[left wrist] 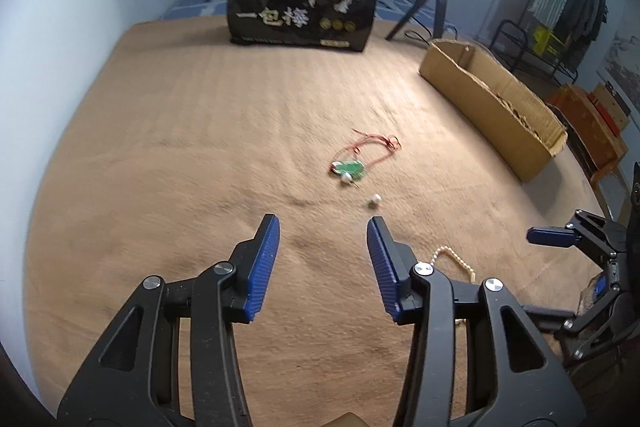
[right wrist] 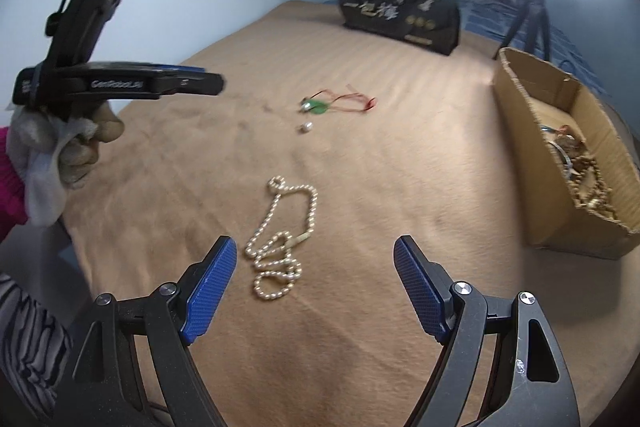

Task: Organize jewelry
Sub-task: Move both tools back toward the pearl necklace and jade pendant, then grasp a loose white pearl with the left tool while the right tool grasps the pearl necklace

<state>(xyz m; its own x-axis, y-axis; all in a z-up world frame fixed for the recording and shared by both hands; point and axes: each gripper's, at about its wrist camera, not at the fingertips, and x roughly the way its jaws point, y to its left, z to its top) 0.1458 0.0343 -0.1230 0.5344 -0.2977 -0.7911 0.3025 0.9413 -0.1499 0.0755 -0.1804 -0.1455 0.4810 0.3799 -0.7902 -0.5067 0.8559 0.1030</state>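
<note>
A pearl necklace [right wrist: 280,239] lies bunched on the tan blanket just ahead of my open, empty right gripper [right wrist: 316,247]; part of it shows in the left wrist view [left wrist: 454,259]. A green pendant on a red cord [left wrist: 352,167] lies farther out, also in the right wrist view [right wrist: 318,106]. Two loose pearl pieces lie by it, one against the pendant [left wrist: 345,179] and one apart [left wrist: 375,199], the latter also in the right wrist view [right wrist: 306,127]. My left gripper [left wrist: 323,227] is open and empty, above the blanket short of the pearls. It shows from the side in the right wrist view [right wrist: 200,81].
A cardboard box [right wrist: 560,155] holding several beaded pieces stands at the right, also in the left wrist view [left wrist: 496,103]. A black bag with gold print [left wrist: 302,7] stands at the far edge. A ring light and tripod [left wrist: 436,3] stand behind.
</note>
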